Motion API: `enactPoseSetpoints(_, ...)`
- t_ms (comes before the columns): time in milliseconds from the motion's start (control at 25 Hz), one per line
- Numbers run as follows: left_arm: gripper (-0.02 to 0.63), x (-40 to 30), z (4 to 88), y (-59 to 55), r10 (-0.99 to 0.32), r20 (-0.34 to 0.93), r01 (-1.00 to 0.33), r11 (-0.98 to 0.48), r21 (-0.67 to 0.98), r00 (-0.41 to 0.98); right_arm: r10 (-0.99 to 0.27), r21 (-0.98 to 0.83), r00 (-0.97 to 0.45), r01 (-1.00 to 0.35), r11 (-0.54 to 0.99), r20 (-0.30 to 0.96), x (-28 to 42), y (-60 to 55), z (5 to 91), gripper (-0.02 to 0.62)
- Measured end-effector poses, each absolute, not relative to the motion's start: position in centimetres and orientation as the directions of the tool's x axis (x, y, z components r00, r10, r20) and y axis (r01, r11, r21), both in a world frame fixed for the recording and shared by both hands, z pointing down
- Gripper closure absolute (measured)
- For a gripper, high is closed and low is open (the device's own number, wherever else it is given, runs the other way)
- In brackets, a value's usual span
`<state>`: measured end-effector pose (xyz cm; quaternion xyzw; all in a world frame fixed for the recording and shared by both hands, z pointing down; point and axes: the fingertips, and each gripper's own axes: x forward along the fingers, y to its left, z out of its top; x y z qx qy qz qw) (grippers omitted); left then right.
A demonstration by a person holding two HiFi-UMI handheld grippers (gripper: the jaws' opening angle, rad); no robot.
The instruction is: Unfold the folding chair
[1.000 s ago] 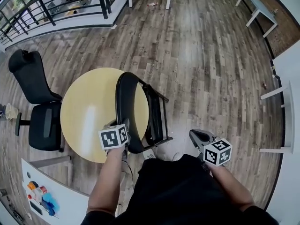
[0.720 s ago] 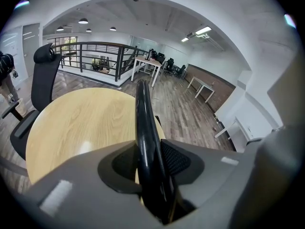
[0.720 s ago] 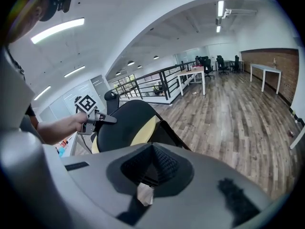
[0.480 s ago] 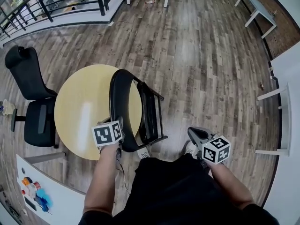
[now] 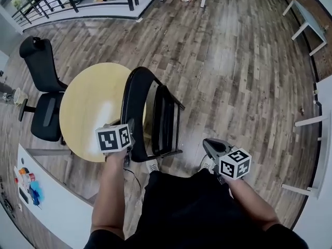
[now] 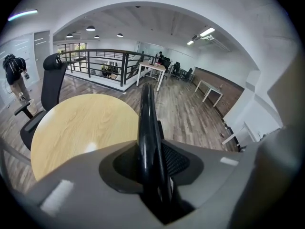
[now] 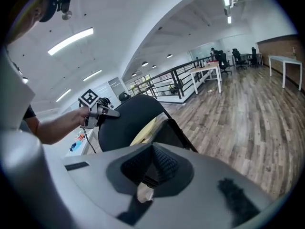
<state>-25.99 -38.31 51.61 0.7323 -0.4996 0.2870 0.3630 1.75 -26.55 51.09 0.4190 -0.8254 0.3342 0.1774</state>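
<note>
Gripping the chair (image 5: 134,108) by the top edge of its black back, the left gripper (image 5: 128,139) has just been closing its jaws, and the rim runs straight between them, pinched by the pads. The chair stands on the wood floor (image 5: 233,61) right in front of the person and just beside the round table (image 5: 91,108). Its seat is tipped up near the back and the frame is not yet spread. The hold at the top looks chosen to steady the back, so the chair neither tips nor slides toward the table while the seat is worked down.

The right gripper (image 5: 210,145) hangs low on the other side, apart from the chair, jaws pressed together with nothing in them. Closed like that, it could serve as a blunt pusher on the seat's edge rather than a clamp. It points toward the seat side, which suggests that is where it will be wanted.

An office chair (image 5: 44,113) sits beyond the table, away from the work. The unfolding seems barely begun. The likely snag is the table, which is so near that the legs may have little room to open that way.
</note>
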Motion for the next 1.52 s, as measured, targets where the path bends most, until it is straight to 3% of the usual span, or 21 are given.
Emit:
enactPoseSetpoints(560,0.483,-15.8,48.8,-36.5,-0.584,0.783,-0.975,-0.175,0.137,0.214,-0.398,-0.527,-0.74,-0.669,0.525,0.542,11.2,-27.2,55.6,0.581)
enactPoseSetpoints(920,0.485,-11.2,47.5,-35.7,-0.637,0.754,-0.983,-0.175,0.061,0.16,-0.207,-0.58,-0.775,-0.595,0.556,0.597,8.2,-28.3,63.1,0.44)
enactPoseSetpoints(1240,0.485,-7.8,47.3,-35.0,-0.64,0.755,-0.984,-0.176,0.04,0.145,-0.163,-0.729,-0.799,-0.596,0.337,0.579,3.9,-29.8,66.8,0.391)
enactPoseSetpoints(1520,0.486,-6.0,47.1,-34.5,-0.635,0.756,-0.982,-0.183,0.053,0.159,-0.2,-0.76,-0.805,-0.593,0.266,0.559,1.0,-31.4,67.7,0.353)
